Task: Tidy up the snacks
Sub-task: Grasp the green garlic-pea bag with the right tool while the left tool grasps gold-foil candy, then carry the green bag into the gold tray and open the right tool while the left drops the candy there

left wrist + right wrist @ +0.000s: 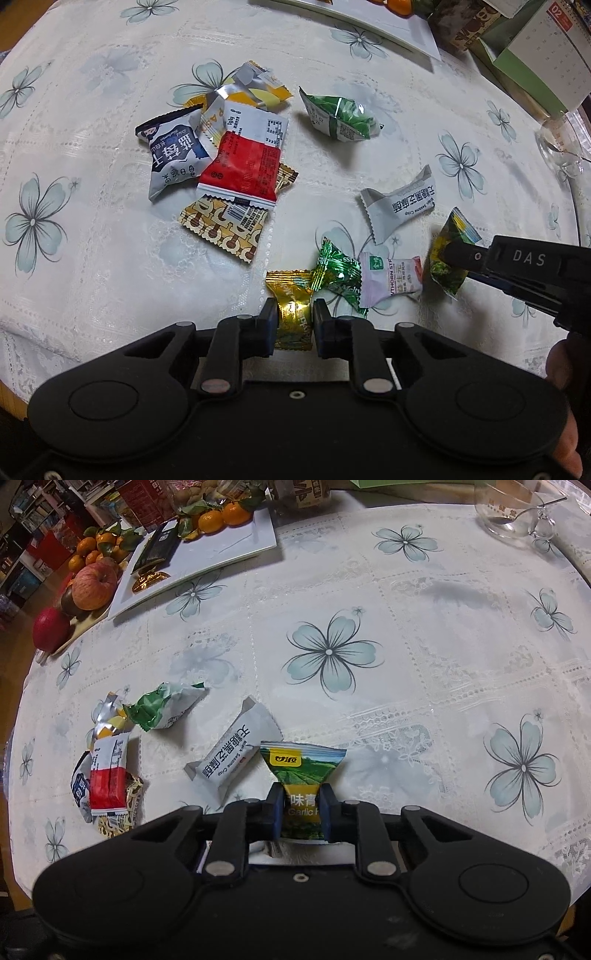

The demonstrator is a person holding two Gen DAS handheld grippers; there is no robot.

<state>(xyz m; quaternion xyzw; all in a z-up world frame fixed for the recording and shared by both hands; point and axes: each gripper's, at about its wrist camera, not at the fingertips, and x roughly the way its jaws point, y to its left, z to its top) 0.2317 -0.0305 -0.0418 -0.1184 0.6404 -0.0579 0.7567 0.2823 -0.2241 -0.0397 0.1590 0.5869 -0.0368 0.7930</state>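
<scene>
A: Soft indoor light on the tablecloth (110, 258); faint shadows, glare on the foil wrappers (291, 310).
B: Edges bow heavily (fisheye), far corners slightly soft.

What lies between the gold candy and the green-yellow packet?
In the left wrist view, a green foil candy and a pale hawthorn packet lie between them.

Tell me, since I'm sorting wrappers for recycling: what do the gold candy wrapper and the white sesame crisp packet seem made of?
The gold twist-ended candy wrapper looks like metallised foil film: mirror-bright glints and sharp crinkles. The white sesame crisp packet looks like matte plastic film: dull surface, soft creases, serrated heat-sealed ends. Neither can be confirmed by sight alone.
</scene>
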